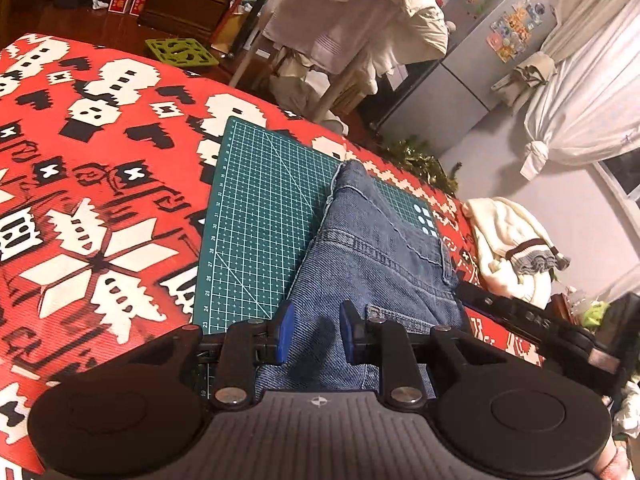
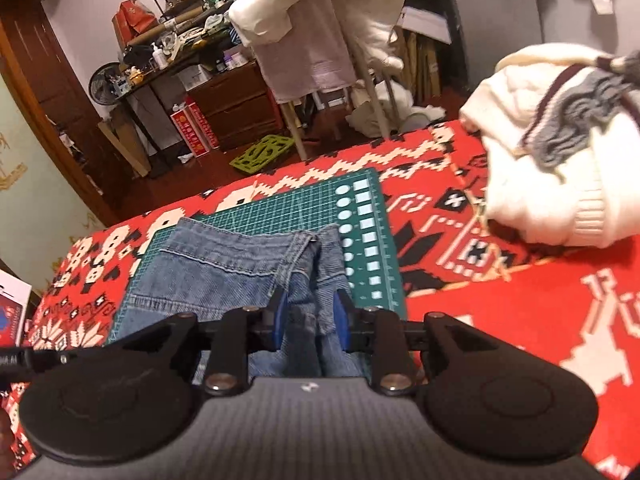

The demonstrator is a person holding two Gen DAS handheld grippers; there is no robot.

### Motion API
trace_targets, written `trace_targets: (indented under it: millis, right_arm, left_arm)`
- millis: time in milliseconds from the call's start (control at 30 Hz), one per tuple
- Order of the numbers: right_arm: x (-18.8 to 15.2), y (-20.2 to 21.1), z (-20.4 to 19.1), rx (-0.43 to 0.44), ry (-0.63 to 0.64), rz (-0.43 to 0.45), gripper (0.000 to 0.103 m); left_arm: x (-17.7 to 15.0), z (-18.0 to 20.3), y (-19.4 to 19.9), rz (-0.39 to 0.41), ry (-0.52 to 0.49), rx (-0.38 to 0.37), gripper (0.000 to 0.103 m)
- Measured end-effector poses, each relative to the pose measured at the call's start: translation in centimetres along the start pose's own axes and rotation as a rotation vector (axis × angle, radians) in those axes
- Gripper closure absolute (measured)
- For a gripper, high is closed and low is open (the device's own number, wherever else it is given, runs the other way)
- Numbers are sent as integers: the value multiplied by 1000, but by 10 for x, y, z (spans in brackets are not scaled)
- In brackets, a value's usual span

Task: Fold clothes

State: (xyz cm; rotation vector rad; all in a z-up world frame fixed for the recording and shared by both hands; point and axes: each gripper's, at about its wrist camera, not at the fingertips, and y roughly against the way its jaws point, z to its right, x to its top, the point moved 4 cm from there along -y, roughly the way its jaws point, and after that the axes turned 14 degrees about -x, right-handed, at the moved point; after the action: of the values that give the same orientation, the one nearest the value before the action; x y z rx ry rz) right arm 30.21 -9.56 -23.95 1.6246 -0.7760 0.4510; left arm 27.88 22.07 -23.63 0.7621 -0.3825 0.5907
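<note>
Directly under the left gripper (image 1: 314, 330) lies the folded pair of jeans (image 1: 372, 256), its denim filling the gap between the 2 blue pads, which stand apart and grip nothing. The right gripper (image 2: 308, 320) hangs over the same jeans (image 2: 240, 264) near a bunched seam, its jaws likewise apart with cloth showing between them, not pinched. The jeans rest on a green cutting mat (image 1: 260, 216), which spreads ahead and to the left of the left gripper on the red patterned cloth (image 1: 100, 160) covering the desk. Farther ahead and to the right of the right gripper sits a cream knitted sweater (image 2: 552, 168) with striped trim. Beyond the desk edge stands a rack draped with pale laundry (image 2: 320, 20).
</note>
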Motion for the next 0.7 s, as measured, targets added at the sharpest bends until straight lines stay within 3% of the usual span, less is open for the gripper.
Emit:
trace_targets:
  millis: [100, 167, 233, 467, 700]
  right_arm:
    - [-2, -10, -7, 15, 27, -4, 77]
    - [-5, -11, -12, 19, 48, -4, 92]
    - [-5, -8, -16, 9, 66, 11, 96]
    - [-8, -10, -17, -87, 95, 40, 97]
    - [-9, -9, -17, -179, 119, 68, 95]
  left_arm:
    - [0, -1, 0, -9, 1, 3, 80]
    - [-1, -3, 0, -13, 6, 13, 81]
    - [-1, -4, -1, -17, 12, 18, 81]
    - [0, 14, 6, -2, -33, -32, 80]
    - [-6, 12, -2, -49, -55, 12, 81]
